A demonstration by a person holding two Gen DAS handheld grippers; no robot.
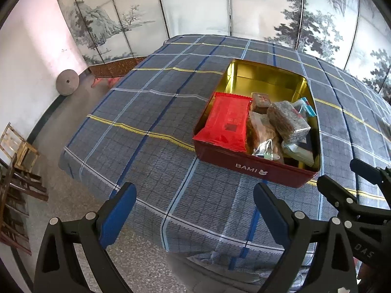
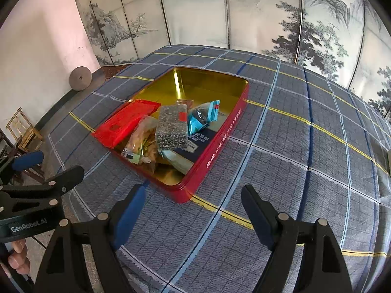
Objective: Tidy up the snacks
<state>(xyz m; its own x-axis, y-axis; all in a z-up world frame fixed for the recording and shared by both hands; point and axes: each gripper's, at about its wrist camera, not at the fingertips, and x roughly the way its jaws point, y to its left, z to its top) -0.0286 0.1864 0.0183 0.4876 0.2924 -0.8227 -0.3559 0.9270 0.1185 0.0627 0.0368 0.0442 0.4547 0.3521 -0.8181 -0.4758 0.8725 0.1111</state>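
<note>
On checked cloth (image 1: 151, 112), w/ painted screen (image 1: 195, 5) behind, sits red tin (image 1: 246, 161), gold inside, no lid on it. Snacks fill its near half; far half bare. Red pack (image 1: 227, 119) leans on tin's left wall. Beside it: clear bag (image 1: 261, 131) w/ brownish pieces, speckled grey block (image 1: 286, 119) lying atop the pile, teal pack (image 2: 202, 119) toward the right wall, dark blue pack (image 2: 200, 141) lying flat under them. Left gripper (image 1: 193, 210) hangs over cloth just short of tin, jaws wide apart, nothing between. Right gripper (image 2: 193, 210) near tin's corner, jaws spread too, empty. Person's fingers (image 2: 17, 256) wrap left gripper's handle. Stone disc (image 1: 66, 82) leans on wall; wooden chair (image 1: 19, 146) at left.
</note>
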